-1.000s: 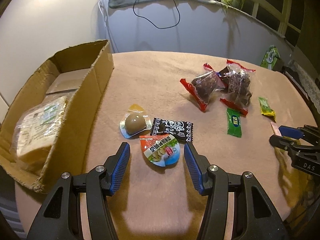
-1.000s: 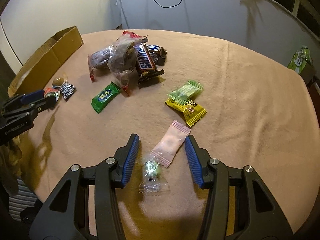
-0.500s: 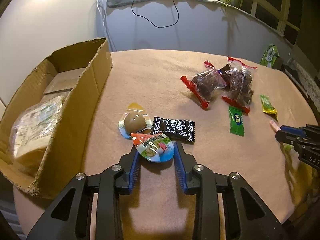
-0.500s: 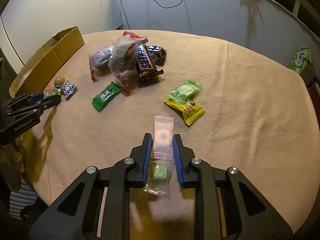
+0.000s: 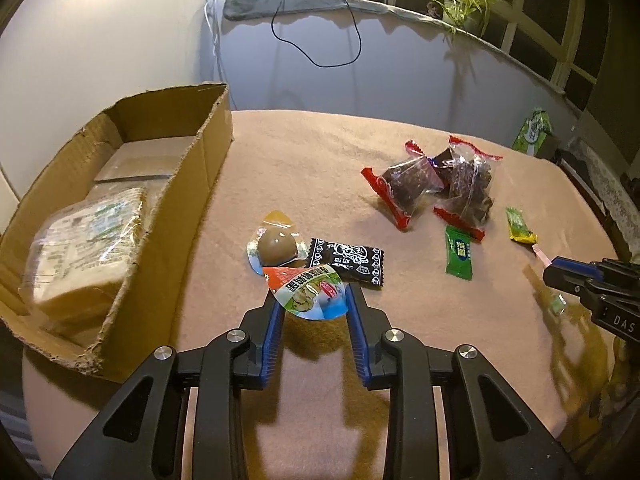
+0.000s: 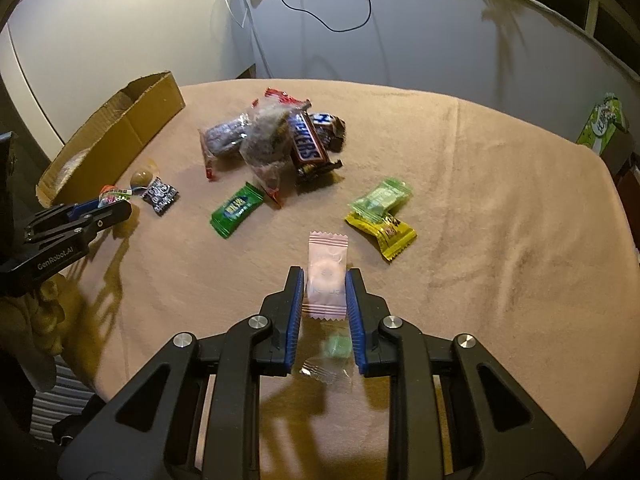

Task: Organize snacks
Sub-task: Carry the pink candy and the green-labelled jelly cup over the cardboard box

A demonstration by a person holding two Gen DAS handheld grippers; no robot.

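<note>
Left gripper [image 5: 314, 300] closing its jaws on a colourful sealed snack cup [image 5: 308, 294], pads against both sides, lifted just off the cloth, right before a brown jelly cup [image 5: 277, 245] and a black patterned sachet [image 5: 348, 266]

Right gripper [image 6: 323, 292] clamped on a pink sachet [image 6: 326, 276], with a clear-wrapped green candy [image 6: 334, 350] lying under the jaws

Round table under a peach cloth [image 6: 480, 200], pale wall and cable behind, cardboard box [image 5: 176, 200] at the left edge holding 1 wrapped bread pack [image 5: 80, 248]

Elsewhere: 1 Snickers bar [image 6: 306, 142], 2 clear red-edged bags [image 5: 432, 188], 1 dark green sachet [image 6: 236, 210], 1 yellow [image 6: 386, 232], 1 pale green [image 6: 382, 196]
</note>
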